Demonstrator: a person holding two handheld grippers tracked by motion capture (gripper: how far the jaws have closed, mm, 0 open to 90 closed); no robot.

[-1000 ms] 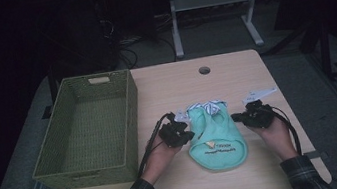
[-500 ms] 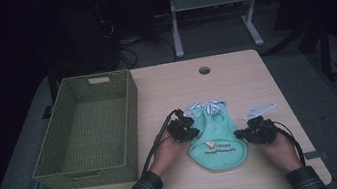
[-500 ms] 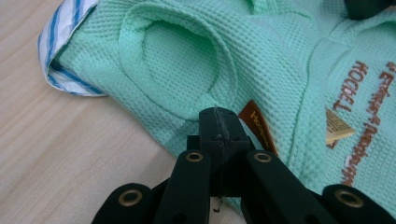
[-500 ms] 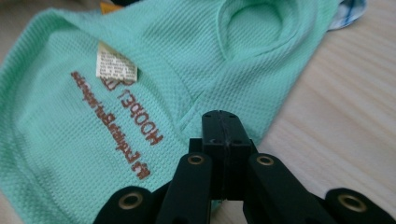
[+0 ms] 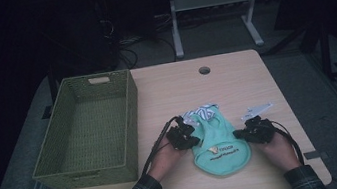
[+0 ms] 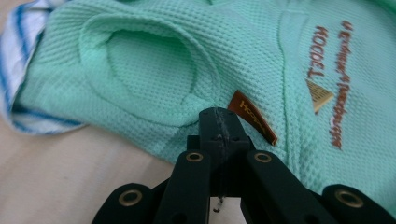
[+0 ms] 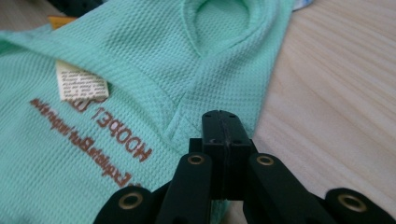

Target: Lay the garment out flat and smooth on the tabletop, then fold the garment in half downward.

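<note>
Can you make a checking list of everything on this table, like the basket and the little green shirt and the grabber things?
Surface: light wooden table with a round hole near its far edge.
Job's things: small mint-green shirt with brown lettering lies flat; a blue-striped cloth peeks out at its far end.
Clutter: green woven basket at the left, empty.
Grippers: left hand-held gripper shut at the shirt's left edge; right hand-held gripper shut at its right edge. Whether they pinch fabric cannot be told.
Cables: a black cable trails from the left one.
Surroundings: dark floor, metal stand behind.
</note>
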